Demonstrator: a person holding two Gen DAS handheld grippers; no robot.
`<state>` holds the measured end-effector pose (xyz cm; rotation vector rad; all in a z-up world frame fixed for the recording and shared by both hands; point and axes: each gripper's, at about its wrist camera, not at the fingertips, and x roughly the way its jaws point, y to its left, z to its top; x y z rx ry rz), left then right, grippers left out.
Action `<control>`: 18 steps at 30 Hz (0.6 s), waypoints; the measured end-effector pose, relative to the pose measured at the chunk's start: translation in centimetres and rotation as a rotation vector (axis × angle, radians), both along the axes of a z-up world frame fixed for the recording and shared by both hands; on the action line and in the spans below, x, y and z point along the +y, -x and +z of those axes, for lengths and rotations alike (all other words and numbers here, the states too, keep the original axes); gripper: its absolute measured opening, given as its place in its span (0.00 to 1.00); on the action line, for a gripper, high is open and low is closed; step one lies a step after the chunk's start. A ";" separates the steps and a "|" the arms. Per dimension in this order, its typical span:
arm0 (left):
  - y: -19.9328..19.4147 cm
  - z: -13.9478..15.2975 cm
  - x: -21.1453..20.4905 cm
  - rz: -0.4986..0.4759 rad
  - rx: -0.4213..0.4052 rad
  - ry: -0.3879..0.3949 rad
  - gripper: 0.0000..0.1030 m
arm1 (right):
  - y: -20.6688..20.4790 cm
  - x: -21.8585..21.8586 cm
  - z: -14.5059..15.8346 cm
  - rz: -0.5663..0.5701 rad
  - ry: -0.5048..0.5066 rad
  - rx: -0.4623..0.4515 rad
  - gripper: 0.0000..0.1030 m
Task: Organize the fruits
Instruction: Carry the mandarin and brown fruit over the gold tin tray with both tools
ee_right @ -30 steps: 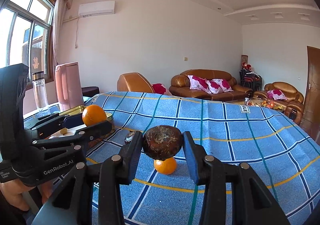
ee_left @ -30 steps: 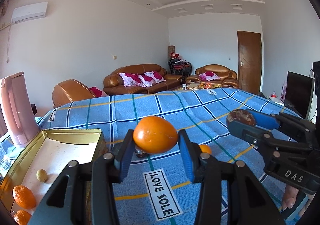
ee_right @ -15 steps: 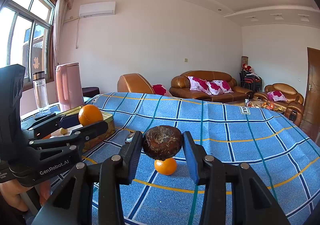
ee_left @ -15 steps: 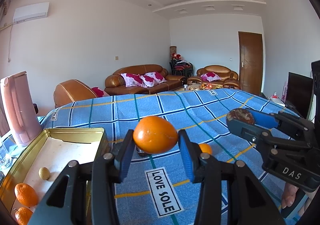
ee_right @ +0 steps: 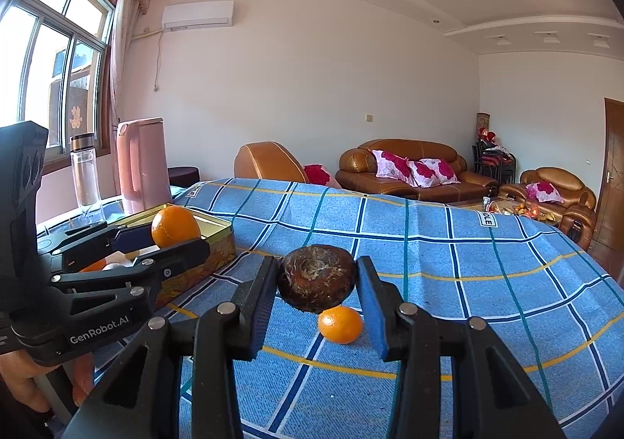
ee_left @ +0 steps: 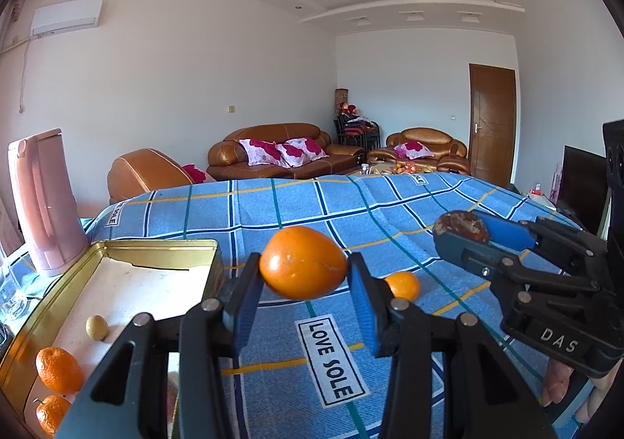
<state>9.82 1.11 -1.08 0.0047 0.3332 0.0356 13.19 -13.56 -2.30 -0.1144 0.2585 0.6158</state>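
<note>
My left gripper point(ee_left: 302, 292) is shut on a large orange point(ee_left: 303, 268), held in the air just right of the gold tin point(ee_left: 163, 244). The same orange point(ee_right: 175, 226) shows in the right wrist view in the left gripper point(ee_right: 171, 240). My right gripper point(ee_right: 318, 298) is shut on a dark brown round fruit point(ee_right: 316, 283), also lifted above the cloth; in the left wrist view that brown fruit point(ee_left: 462, 226) sits in the right gripper point(ee_left: 468, 236). A small orange point(ee_right: 340, 324) lies on the blue checked cloth point(ee_right: 448, 244) below the brown fruit. Inside the tin lie two small oranges point(ee_left: 58, 368) and a little yellowish fruit point(ee_left: 96, 327).
A pink kettle point(ee_left: 45, 201) stands behind the tin at the left, with a clear bottle point(ee_right: 85, 171) beside it by the window. Brown sofas point(ee_left: 273, 158) fill the room beyond the table. A hand point(ee_right: 35, 380) holds the left gripper's handle.
Both views have shifted slightly; the tin sits a little further right in the left wrist view. Both grips are unchanged.
</note>
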 end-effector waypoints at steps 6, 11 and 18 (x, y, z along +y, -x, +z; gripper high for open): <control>0.7 0.1 0.6 0.017 -0.006 0.003 0.44 | 0.3 1.1 0.0 0.019 0.002 0.000 0.42; 1.4 0.1 1.4 0.026 -0.010 -0.001 0.44 | 0.8 1.9 0.0 0.036 0.005 -0.002 0.42; 2.2 0.1 2.8 0.047 -0.013 0.011 0.44 | 1.4 3.5 -0.1 0.067 0.016 -0.003 0.42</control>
